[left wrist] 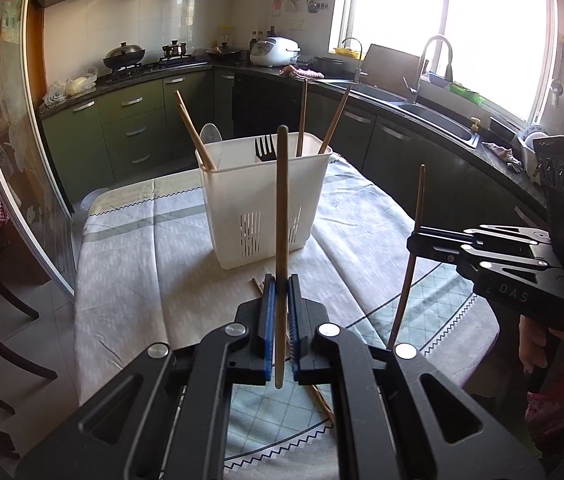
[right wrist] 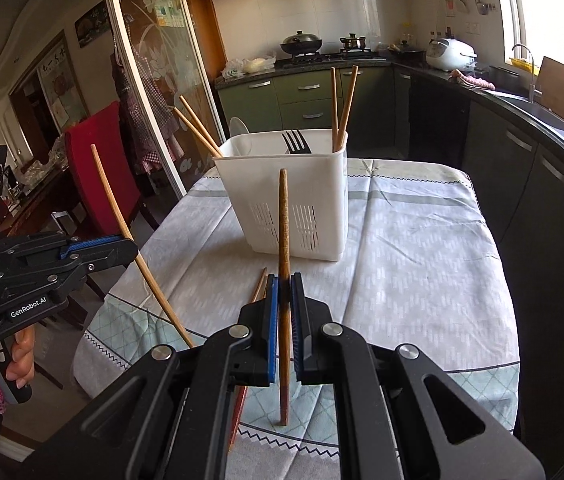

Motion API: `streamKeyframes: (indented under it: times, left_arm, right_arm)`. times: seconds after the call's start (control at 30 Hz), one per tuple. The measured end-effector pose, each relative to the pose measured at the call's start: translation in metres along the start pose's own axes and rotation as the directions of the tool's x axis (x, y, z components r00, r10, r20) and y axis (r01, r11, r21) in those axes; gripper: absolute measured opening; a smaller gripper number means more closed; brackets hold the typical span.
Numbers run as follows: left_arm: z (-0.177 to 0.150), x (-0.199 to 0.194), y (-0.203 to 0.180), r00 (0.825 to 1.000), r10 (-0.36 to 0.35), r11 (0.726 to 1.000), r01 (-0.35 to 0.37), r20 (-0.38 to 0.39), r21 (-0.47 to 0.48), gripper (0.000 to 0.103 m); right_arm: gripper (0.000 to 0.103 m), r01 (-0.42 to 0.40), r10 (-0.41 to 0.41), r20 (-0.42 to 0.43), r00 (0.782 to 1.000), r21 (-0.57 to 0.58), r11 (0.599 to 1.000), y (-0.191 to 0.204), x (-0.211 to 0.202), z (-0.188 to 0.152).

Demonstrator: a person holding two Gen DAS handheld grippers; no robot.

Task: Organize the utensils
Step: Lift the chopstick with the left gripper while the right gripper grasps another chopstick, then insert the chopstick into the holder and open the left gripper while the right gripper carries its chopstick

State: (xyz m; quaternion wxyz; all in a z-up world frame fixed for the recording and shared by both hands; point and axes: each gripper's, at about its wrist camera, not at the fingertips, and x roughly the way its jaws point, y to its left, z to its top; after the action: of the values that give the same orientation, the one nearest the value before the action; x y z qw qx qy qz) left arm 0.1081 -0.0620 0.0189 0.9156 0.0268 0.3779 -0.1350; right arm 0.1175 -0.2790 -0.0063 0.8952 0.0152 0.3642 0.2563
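Observation:
A white utensil caddy (left wrist: 262, 200) (right wrist: 282, 192) stands on the cloth-covered table (left wrist: 130, 264). It holds several wooden chopsticks, a black fork (left wrist: 265, 148) (right wrist: 296, 142) and a white spoon (left wrist: 211, 135). My left gripper (left wrist: 281, 286) is shut on a wooden chopstick (left wrist: 281, 216), held upright in front of the caddy; it also shows at left in the right wrist view (right wrist: 134, 246). My right gripper (right wrist: 283, 284) is shut on a darker chopstick (right wrist: 283, 224), also upright; it shows at right in the left wrist view (left wrist: 412, 240). More chopsticks (right wrist: 259, 286) lie on the cloth below the grippers.
Dark kitchen counters with a sink (left wrist: 434, 116) run along the right and back. A stove with pots (right wrist: 302, 46) and a rice cooker (right wrist: 450, 54) sit at the back. A red chair (right wrist: 98, 168) stands left of the table beside a glass sliding door.

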Motion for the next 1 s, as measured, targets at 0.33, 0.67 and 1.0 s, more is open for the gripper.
streamKeyframes:
  times: [0.33, 0.67, 1.0]
  left_arm:
    - [0.079, -0.038, -0.007, 0.987, -0.02, 1.0, 0.021, 0.157, -0.002, 0.006]
    - [0.157, -0.015, 0.002, 0.943, 0.09, 0.996, -0.078, 0.319, -0.051, 0.006]
    - [0.133, 0.058, 0.014, 0.98, 0.132, 0.99, -0.124, 0.146, -0.065, 0.006]
  right_arm:
    - [0.007, -0.005, 0.005, 0.001, 1.0, 0.014, 1.0, -0.009, 0.0, -0.002]
    - [0.007, -0.017, 0.017, 0.01, 1.0, 0.037, 0.999, -0.02, -0.005, -0.004]
    - [0.007, -0.046, 0.041, 0.071, 0.997, 0.065, 0.997, -0.025, -0.024, 0.009]
